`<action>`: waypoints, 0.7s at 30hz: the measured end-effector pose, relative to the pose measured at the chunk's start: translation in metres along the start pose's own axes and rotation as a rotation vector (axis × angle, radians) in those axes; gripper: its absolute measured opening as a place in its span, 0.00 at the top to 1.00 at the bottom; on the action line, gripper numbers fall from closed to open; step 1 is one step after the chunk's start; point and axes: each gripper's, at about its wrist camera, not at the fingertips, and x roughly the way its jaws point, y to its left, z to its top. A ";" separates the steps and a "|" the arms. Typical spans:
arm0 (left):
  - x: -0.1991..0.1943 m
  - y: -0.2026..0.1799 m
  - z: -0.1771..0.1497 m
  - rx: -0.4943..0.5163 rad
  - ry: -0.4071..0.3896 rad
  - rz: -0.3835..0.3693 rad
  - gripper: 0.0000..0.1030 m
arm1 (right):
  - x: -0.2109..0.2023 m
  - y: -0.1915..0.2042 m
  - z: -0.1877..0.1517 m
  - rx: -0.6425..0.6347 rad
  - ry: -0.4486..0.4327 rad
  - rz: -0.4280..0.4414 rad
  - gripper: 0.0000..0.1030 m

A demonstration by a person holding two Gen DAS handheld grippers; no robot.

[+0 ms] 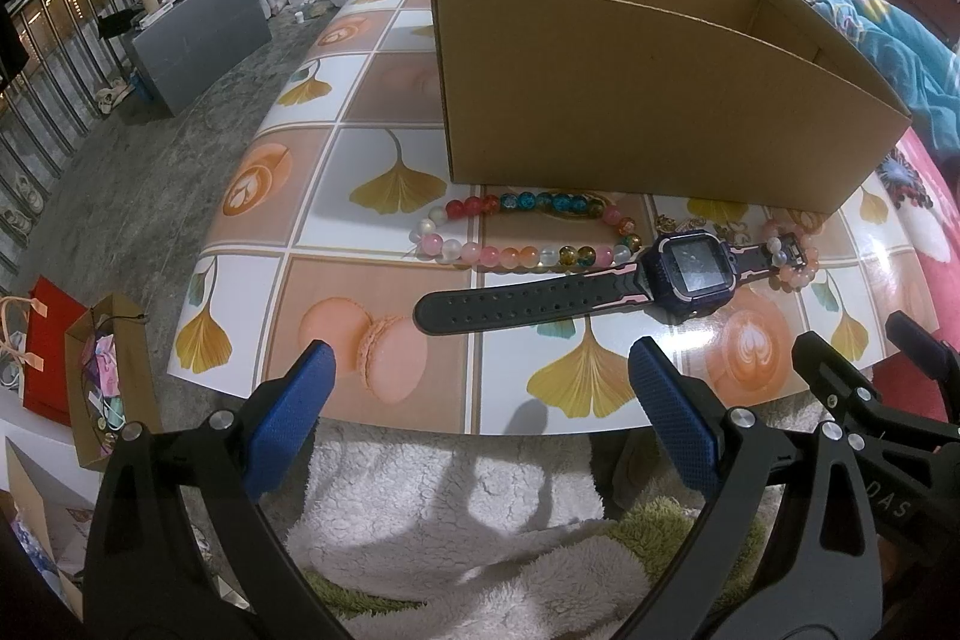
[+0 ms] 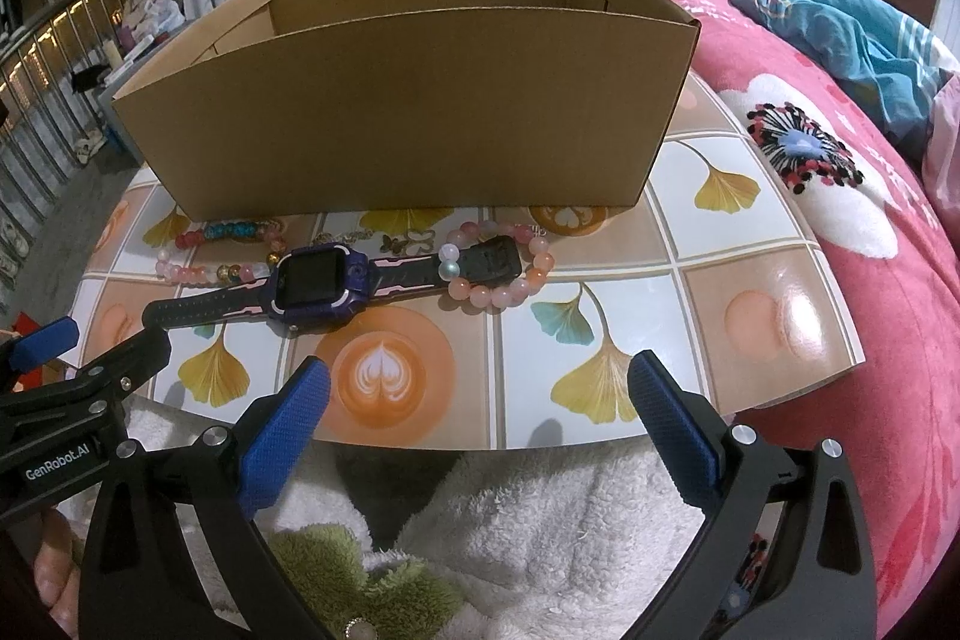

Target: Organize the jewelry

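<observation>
Since the watch [image 2: 312, 289] and bead bracelets [image 2: 498, 265] lie before the empty box [image 2: 408, 100], I hold both grippers, left [image 1: 480, 388] and right [image 2: 480, 400], spread apart, gripping nothing.

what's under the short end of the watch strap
The strap end lies across the pink bracelet, over its open middle and the mat. Beads directly beneath the strap are hidden.

Cardboard box [image 2: 408, 100] behind, front probably clear.
</observation>
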 end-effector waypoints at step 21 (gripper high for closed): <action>0.003 0.020 0.002 0.004 -0.027 0.024 0.08 | 0.002 -0.009 0.002 0.022 -0.017 0.023 0.06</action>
